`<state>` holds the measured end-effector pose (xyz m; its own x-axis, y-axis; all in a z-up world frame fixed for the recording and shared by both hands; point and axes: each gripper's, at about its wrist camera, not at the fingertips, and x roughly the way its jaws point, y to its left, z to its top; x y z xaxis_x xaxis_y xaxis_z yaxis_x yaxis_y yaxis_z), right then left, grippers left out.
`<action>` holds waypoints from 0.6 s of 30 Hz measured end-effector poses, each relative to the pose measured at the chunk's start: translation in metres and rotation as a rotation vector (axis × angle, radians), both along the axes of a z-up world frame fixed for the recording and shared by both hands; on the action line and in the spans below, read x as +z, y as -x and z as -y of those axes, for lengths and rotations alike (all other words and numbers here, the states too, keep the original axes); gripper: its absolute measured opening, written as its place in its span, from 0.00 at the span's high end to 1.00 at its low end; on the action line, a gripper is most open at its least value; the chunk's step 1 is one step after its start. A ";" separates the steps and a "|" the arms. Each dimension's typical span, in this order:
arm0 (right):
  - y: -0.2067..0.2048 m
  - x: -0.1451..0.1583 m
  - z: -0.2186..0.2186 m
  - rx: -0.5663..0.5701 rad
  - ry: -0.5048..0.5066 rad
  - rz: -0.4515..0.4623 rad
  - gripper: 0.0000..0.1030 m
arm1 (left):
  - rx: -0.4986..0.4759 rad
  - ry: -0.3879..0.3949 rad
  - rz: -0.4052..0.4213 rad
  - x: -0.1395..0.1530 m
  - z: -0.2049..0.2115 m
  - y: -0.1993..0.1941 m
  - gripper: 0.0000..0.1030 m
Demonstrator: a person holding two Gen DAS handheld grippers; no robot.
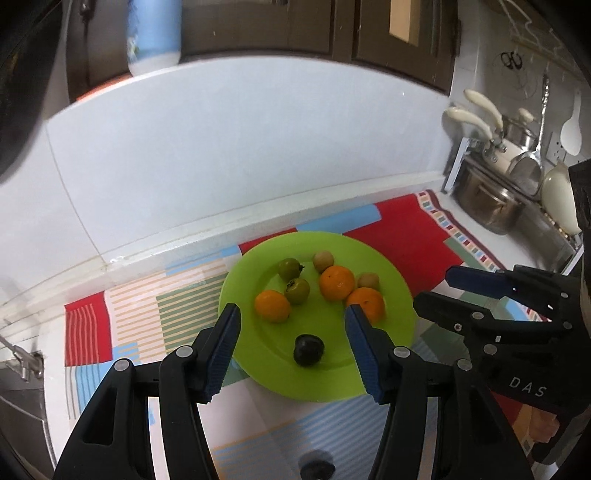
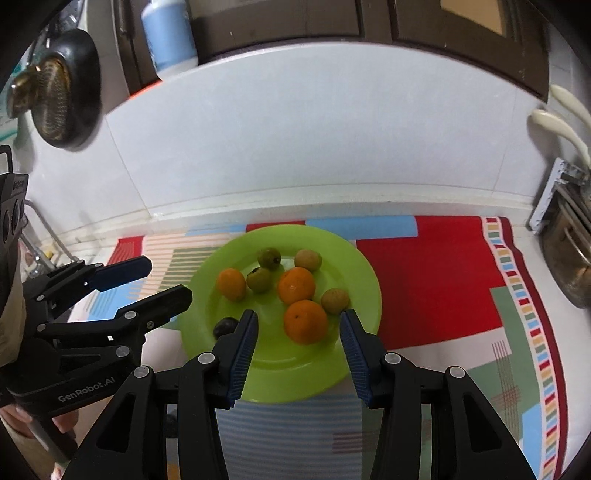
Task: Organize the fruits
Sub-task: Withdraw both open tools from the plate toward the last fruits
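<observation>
A green plate (image 1: 391, 291) (image 2: 362, 273) sits on a patterned cloth and holds three oranges (image 1: 336, 282) (image 2: 306, 321), two green fruits (image 1: 297, 290) (image 2: 259, 279), two small tan fruits (image 1: 323, 260) (image 2: 335, 301) and a dark plum (image 1: 308, 350) (image 2: 225, 326). Another dark fruit (image 1: 317, 466) lies on the cloth below the plate. My left gripper (image 1: 291, 321) is open and empty over the plate's near part, above the plum; it also shows in the right wrist view (image 2: 162, 280). My right gripper (image 2: 298, 325) is open and empty around the nearest orange; it also shows in the left wrist view (image 1: 436, 288).
A white tiled wall (image 1: 240, 147) stands behind the counter. Pots and ladles (image 1: 491, 206) sit on a rack at the right. A blue-white bottle (image 2: 170, 33) stands on the ledge above. A faucet (image 2: 40, 236) and sink edge are at the left.
</observation>
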<state>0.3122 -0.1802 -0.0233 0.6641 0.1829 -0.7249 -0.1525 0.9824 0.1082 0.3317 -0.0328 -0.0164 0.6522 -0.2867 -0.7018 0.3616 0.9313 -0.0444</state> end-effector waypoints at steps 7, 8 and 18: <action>0.028 0.016 -0.001 -0.018 -0.003 0.042 0.54 | 0.015 0.011 0.043 0.020 -0.007 0.029 0.42; 0.032 0.017 -0.002 -0.021 -0.002 0.045 0.54 | 0.014 0.013 0.047 0.023 -0.008 0.033 0.42; 0.063 0.025 -0.005 -0.033 -0.007 0.055 0.54 | 0.020 0.018 0.078 0.034 -0.014 0.065 0.38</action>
<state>0.2488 -0.1755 0.0014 0.7086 0.1651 -0.6860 -0.1256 0.9862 0.1076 0.2668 -0.0186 0.0176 0.7102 -0.2849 -0.6437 0.3460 0.9377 -0.0334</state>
